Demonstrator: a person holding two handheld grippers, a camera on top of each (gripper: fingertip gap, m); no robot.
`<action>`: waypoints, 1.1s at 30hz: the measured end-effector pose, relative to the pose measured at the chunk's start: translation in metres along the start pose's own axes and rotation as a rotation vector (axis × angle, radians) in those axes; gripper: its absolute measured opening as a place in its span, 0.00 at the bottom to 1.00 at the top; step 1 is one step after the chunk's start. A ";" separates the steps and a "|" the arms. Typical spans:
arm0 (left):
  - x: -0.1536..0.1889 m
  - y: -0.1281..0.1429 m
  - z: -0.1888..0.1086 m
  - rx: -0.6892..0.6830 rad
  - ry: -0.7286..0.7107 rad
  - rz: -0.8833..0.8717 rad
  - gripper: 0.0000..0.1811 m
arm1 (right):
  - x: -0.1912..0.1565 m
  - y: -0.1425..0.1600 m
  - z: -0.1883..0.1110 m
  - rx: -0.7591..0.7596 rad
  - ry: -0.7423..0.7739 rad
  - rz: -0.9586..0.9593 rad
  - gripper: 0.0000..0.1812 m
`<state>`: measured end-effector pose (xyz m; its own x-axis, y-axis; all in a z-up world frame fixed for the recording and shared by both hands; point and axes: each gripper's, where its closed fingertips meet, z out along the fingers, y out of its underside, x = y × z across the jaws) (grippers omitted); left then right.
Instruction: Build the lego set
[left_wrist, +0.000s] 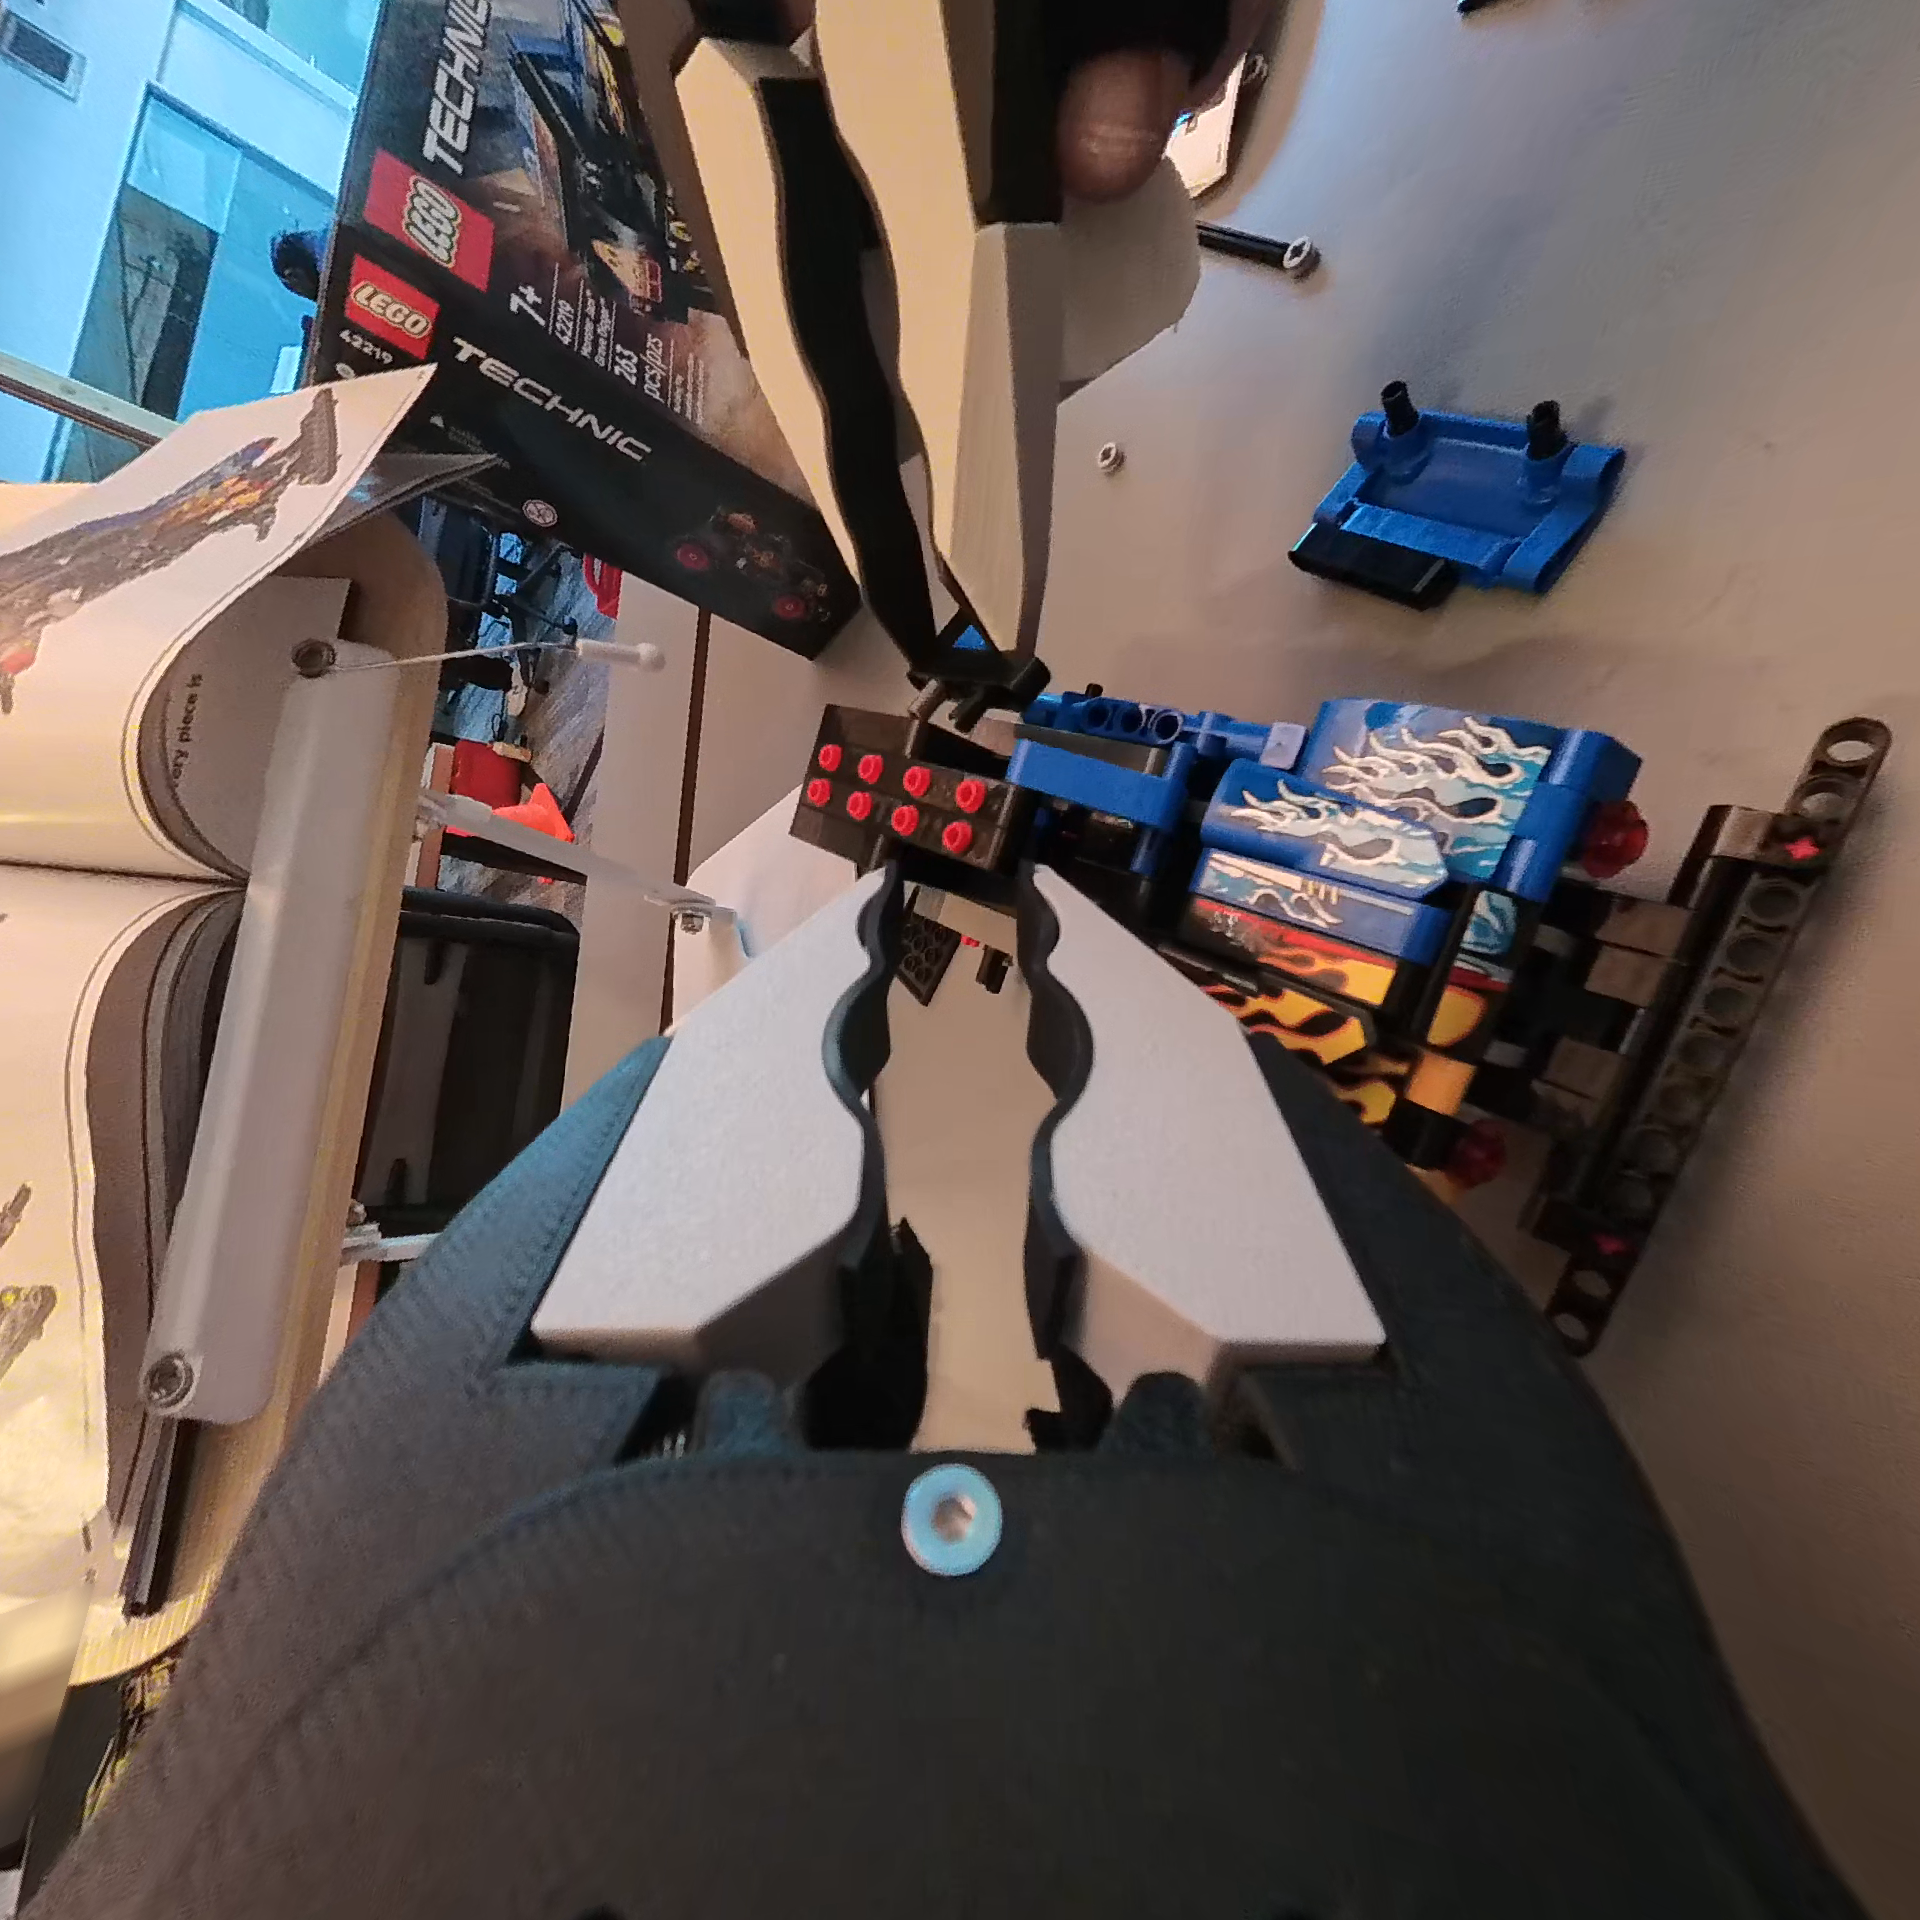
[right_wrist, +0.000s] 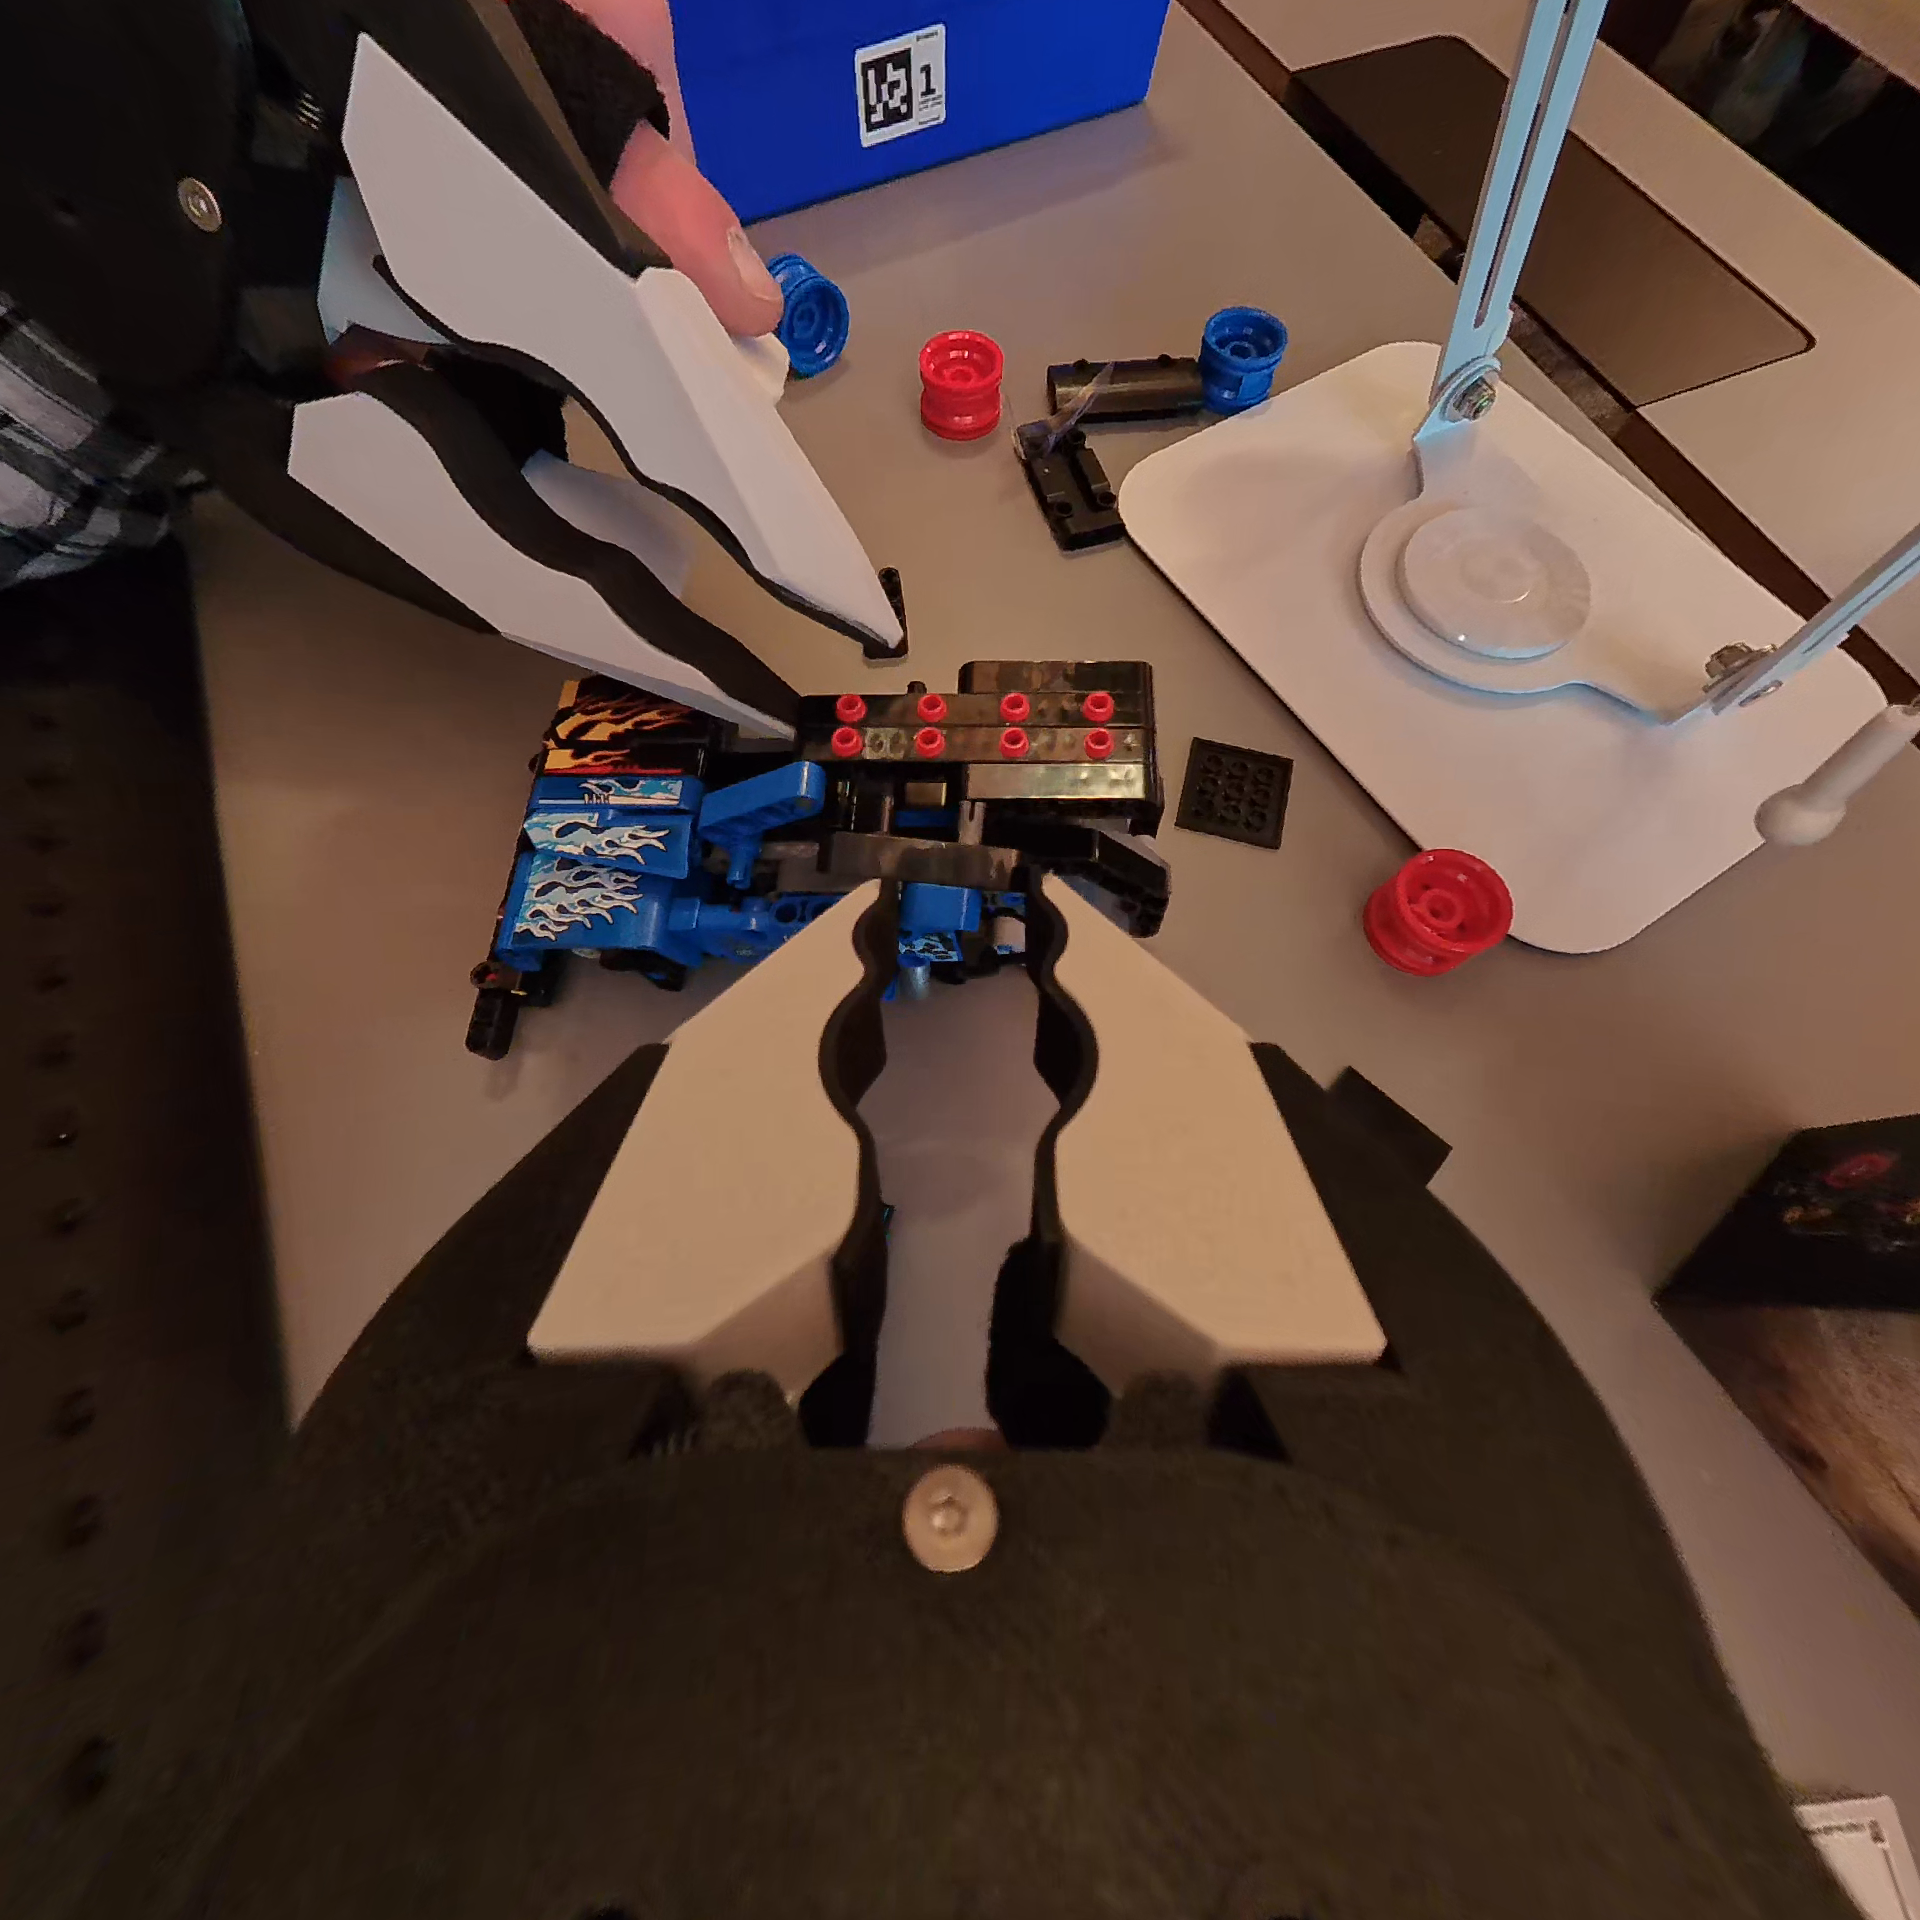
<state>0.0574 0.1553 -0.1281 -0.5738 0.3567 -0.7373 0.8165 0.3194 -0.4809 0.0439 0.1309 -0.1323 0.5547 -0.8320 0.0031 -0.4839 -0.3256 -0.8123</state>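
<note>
Partly built lego truck (right_wrist: 831, 821) lying on its side mid-frame on the grey table (right_wrist: 416, 1091); red wheel hubs (right_wrist: 1437, 911) loose at right. Left gripper (right_wrist: 842, 665) at upper left, tips bracing the black, red-pinned block, apparently parted. Right gripper (right_wrist: 951, 888) at centre, clamped across a black curved piece (right_wrist: 914, 862). Likely seating that piece; next, firm aligned pressing
</note>
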 end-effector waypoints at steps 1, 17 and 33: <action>0.000 0.000 0.000 0.000 0.000 -0.001 0.11 | 0.000 0.000 0.000 0.002 -0.001 0.003 0.12; -0.003 0.002 -0.009 0.022 -0.003 -0.022 0.14 | -0.004 -0.002 -0.002 0.007 -0.013 0.001 0.12; -0.015 -0.040 -0.031 0.387 0.282 -0.685 0.14 | -0.024 -0.048 -0.023 0.058 0.346 -0.567 0.12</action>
<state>0.0313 0.1649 -0.0833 -0.9037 0.4161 -0.1013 0.2165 0.2398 -0.9464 0.0381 0.1567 -0.0800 0.4582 -0.6382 0.6186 -0.1382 -0.7387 -0.6598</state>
